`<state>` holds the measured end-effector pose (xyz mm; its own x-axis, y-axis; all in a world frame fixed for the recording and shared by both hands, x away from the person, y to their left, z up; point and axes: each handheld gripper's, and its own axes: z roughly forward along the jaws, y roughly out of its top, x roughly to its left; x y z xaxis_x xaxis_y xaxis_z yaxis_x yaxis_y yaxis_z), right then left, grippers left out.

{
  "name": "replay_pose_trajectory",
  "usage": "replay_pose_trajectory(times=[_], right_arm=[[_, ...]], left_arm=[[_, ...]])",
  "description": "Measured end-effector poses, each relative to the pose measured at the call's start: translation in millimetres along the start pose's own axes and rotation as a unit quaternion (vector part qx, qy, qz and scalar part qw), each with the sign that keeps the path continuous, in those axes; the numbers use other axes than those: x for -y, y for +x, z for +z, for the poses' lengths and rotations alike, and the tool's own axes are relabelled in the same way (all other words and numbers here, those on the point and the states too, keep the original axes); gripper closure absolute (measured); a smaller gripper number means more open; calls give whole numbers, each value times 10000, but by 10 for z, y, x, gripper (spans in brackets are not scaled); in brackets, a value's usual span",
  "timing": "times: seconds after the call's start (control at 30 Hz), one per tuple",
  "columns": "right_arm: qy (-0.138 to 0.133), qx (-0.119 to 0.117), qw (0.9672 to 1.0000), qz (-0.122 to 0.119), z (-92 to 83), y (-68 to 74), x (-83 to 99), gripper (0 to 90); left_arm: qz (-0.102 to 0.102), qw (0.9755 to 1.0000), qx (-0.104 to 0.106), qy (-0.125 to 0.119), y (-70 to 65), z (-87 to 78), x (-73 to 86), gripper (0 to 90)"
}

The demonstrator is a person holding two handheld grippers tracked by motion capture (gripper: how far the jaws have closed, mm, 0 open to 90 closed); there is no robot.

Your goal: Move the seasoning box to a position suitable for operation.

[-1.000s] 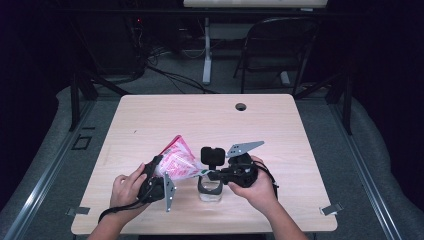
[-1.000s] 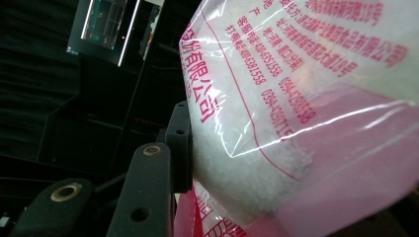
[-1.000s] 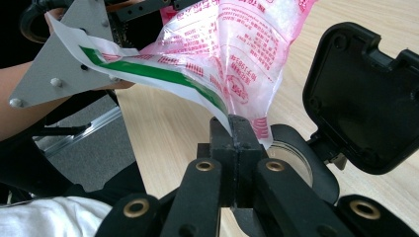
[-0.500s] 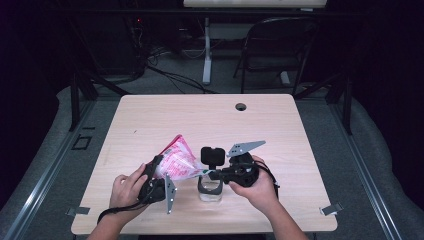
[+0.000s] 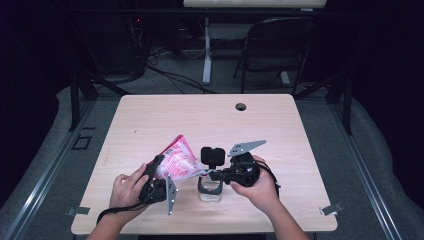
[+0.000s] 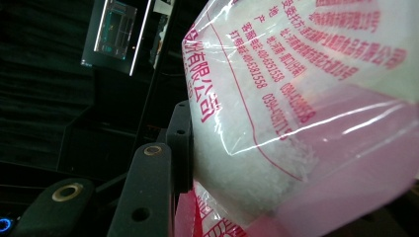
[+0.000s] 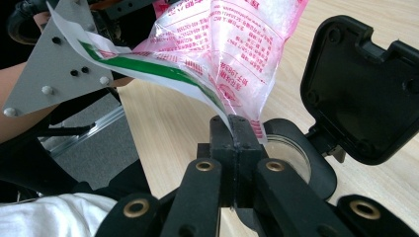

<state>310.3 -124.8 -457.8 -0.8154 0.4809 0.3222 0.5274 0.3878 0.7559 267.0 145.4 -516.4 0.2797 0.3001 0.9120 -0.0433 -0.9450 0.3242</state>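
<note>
A pink-and-clear plastic bag (image 5: 181, 159) of white granules hangs tilted above the table. My left gripper (image 5: 159, 172) is shut on its full body; one black finger (image 6: 180, 140) presses into the bag (image 6: 296, 123). My right gripper (image 7: 237, 129) is shut flat on the bag's lower corner (image 7: 247, 121), just over the mouth of a small glass jar (image 7: 291, 148). The jar's black flip lid (image 7: 365, 89) stands open behind it. In the high view the right gripper (image 5: 214, 175) sits beside the jar (image 5: 210, 194) and lid (image 5: 213, 156).
The wooden table (image 5: 280, 130) has a cable hole (image 5: 241, 106) near its far edge. A dark folding chair (image 5: 280, 45) and a desk leg (image 5: 206, 50) stand beyond it. The left gripper's grey plate (image 7: 54, 64) shows close by in the right gripper view.
</note>
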Motion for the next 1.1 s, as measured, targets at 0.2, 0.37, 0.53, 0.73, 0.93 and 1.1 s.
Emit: replay_pose_trajectory(times=[0.2,0.37,0.53,0.73,0.93,1.1], right_arm=[[40,1,10000,5,-6,-2,-3,900],[85,-4,10000,9,-10,9,-19,900],[24,-69,9999,100,-39,13,16,900],[17,-80,9999,97,-60,18,33,900],[52,-80,9999,99,-53,9,52,900],[35,-76,9999,88,-46,24,59,900]], left_arm=[[13,10000,1,-25,0,1,-12,638],[42,10000,26,-9,13,-1,-26,638],[98,9999,-15,-44,26,-22,-56,638],[156,9999,-46,-22,19,-28,-89,638],[255,9997,-30,-47,7,-38,-83,638],[303,9994,-136,-43,11,-62,-78,638]])
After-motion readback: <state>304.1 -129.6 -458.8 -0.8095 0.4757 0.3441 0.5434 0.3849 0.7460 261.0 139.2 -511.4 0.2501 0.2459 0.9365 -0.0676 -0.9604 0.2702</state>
